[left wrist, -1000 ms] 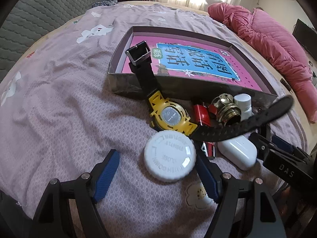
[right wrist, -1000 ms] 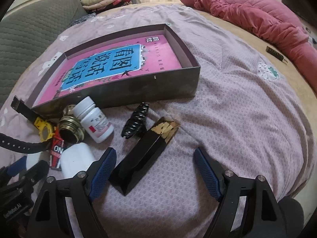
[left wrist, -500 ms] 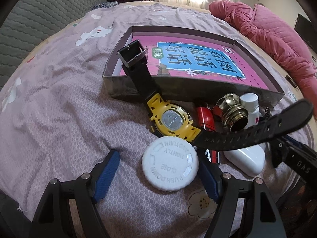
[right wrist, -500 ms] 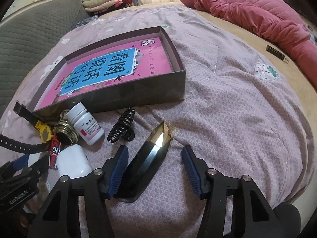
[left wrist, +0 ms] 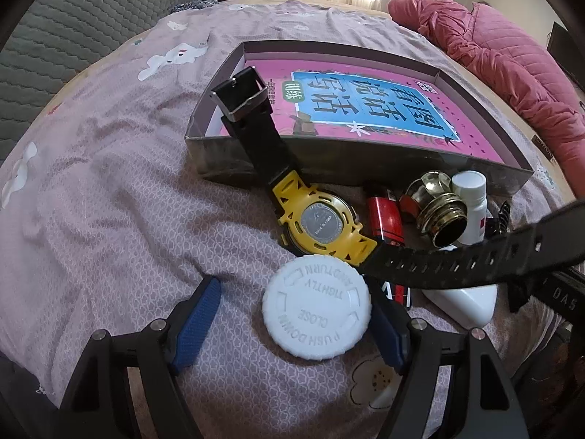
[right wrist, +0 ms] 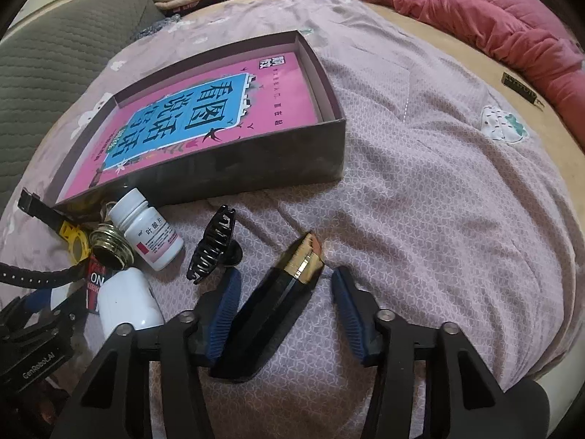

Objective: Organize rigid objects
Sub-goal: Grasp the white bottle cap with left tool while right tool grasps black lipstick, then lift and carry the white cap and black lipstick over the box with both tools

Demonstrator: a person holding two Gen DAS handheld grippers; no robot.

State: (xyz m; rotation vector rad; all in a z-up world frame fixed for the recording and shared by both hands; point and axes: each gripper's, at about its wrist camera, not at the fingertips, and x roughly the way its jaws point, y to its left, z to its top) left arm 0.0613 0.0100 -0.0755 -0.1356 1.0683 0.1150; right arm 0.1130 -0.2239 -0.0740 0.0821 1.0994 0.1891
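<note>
In the left wrist view my left gripper [left wrist: 292, 300] is open around a white screw cap [left wrist: 316, 307] lying flat on the bedspread; the right pad [left wrist: 387, 333] is at its rim, the left pad [left wrist: 197, 320] stands apart. Just beyond lies a yellow watch [left wrist: 321, 225] with black straps. In the right wrist view my right gripper [right wrist: 285, 274] has its jaws closing around a long black case with a gold band [right wrist: 278, 303]. The left pad [right wrist: 223, 311] touches the case and the right pad [right wrist: 349, 311] is still off it.
An open dark box [right wrist: 234, 172] with a pink book inside lies behind the clutter. Beside it are a white pill bottle [right wrist: 146, 230], a brass jar [right wrist: 109, 248], a black claw clip [right wrist: 215, 248], a white earbud case [right wrist: 124, 303] and a red lighter [left wrist: 384, 216]. A pink quilt [right wrist: 475, 11] lies at the back.
The right jaws have narrowed around the black case, which has rolled so that its gold band shows. The left gripper stays around the cap.
</note>
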